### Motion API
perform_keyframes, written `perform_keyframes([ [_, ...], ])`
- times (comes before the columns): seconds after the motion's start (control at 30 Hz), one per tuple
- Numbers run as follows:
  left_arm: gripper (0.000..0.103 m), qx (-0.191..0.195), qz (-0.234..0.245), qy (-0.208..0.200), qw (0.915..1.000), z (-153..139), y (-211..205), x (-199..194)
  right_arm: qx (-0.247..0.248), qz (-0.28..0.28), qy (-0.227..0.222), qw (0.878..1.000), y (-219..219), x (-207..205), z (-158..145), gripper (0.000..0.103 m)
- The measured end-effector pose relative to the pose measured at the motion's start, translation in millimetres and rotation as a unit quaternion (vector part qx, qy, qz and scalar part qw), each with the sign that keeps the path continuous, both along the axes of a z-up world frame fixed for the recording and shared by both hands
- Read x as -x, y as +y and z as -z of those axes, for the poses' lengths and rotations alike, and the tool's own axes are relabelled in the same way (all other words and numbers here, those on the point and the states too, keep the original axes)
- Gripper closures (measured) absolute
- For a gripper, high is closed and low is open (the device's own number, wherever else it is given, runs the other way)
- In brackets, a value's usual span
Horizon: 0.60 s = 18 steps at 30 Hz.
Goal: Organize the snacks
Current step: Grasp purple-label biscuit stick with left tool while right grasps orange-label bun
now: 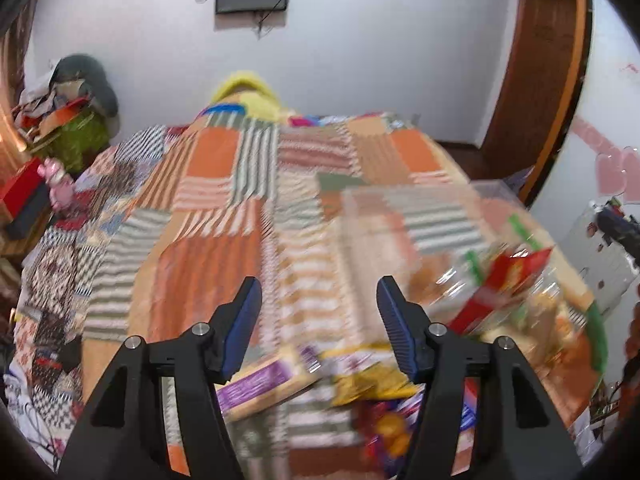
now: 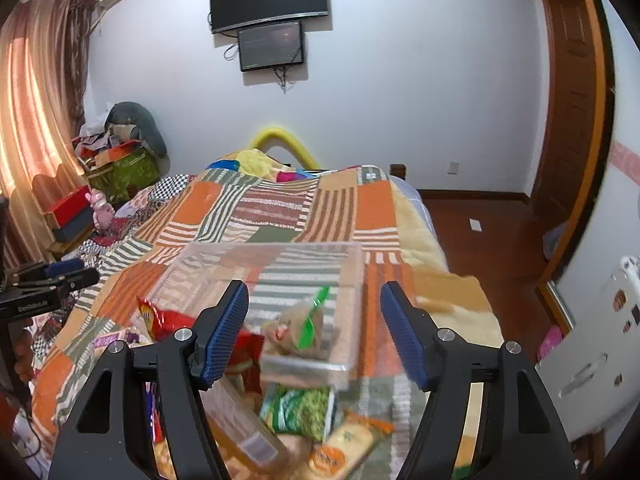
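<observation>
A clear plastic bin (image 2: pixel 280 280) stands on the patchwork bedspread (image 2: pixel 280 208) and holds a snack pack with a green strip (image 2: pixel 308 328). Loose snacks lie in front of it: a red bag (image 2: pixel 164 318), a green packet (image 2: pixel 300 406), an orange-and-cream packet (image 2: pixel 352 440). My right gripper (image 2: pixel 314 292) is open and empty above the bin's near edge. My left gripper (image 1: pixel 318 284) is open and empty over the bedspread (image 1: pixel 224 200); a purple box (image 1: pixel 260 384), a yellow packet (image 1: pixel 372 380) and a red bag (image 1: pixel 504 280) lie near it, blurred. The left gripper also shows at the right wrist view's left edge (image 2: pixel 68 274).
A bedside stand at the left holds a red box (image 2: pixel 66 206) and a pink toy (image 2: pixel 102 210). A clothes pile (image 2: pixel 120 148) sits in the far left corner. A wooden door (image 2: pixel 568 120) and wooden floor (image 2: pixel 480 232) lie to the right. A white appliance (image 2: pixel 592 344) stands near right.
</observation>
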<state>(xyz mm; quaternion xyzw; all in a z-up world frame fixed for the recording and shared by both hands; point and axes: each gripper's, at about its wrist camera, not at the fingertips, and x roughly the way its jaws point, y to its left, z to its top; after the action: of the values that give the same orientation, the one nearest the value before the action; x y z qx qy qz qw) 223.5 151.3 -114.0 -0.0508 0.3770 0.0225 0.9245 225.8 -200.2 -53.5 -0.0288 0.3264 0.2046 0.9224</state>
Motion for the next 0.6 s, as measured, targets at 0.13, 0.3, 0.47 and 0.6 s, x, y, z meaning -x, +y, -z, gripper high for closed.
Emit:
perform_keyframes([
  [0.13, 0.039, -0.001, -0.011, 0.035, 0.9993, 31.5, 28.3, 9.0, 0.008, 0.016, 0.018, 1.000, -7.0, 9.4, 13.2, 0.035],
  [0.3, 0.037, 0.003, 0.003, 0.070, 0.9975, 68.2, 45.2, 16.6, 0.022, 0.038, 0.058, 0.997, -14.6, 16.3, 39.4, 0.035],
  [0.47, 0.026, -0.001, 0.039, 0.083, 0.9958, 94.5, 44.2, 25.6, 0.033, 0.057, 0.103, 0.992, -19.8, 19.5, 63.2, 0.035],
  [0.6, 0.025, -0.011, 0.061, 0.084, 0.9945, 105.1, 40.4, 19.0, 0.039, 0.063, 0.127, 0.989, -21.4, 19.6, 77.7, 0.035],
])
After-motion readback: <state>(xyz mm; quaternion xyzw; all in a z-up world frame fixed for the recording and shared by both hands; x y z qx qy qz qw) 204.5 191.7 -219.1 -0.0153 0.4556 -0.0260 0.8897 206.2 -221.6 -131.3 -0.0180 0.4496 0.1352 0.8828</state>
